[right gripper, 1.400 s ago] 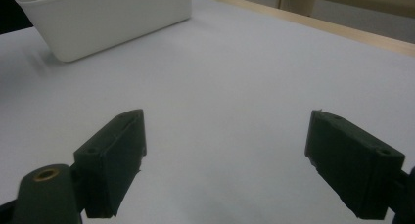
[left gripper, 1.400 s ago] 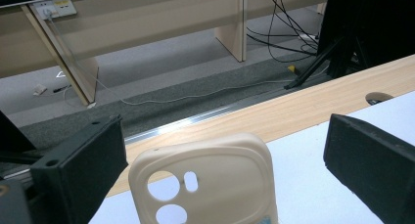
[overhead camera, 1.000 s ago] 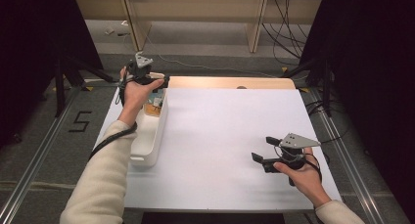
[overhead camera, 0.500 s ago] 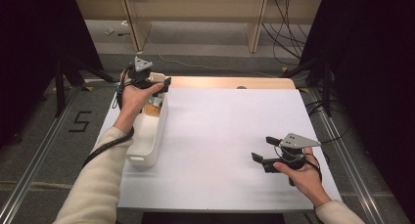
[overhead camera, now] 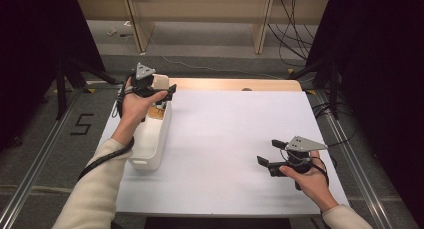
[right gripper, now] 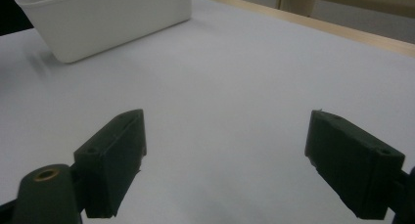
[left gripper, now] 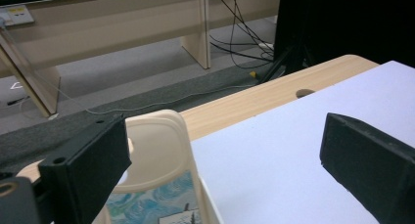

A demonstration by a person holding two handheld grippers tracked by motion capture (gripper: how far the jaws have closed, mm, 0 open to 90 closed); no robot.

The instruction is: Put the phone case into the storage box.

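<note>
Left gripper (overhead camera: 167, 92) is held, jaws apart, over the far end of the long white plastic bin (overhead camera: 150, 139) at the tabletop's left edge; right gripper (overhead camera: 270, 154), jaws apart, near the right edge.

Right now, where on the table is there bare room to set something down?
The white table top is bare between the white bin and the right gripper. It is crowded at the bin's far end, where the left gripper hovers.

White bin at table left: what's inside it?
The white bin holds something with a blue-and-white swirled print at its far end, under the open left gripper. The hand hides part; the near end looks bare.
</note>
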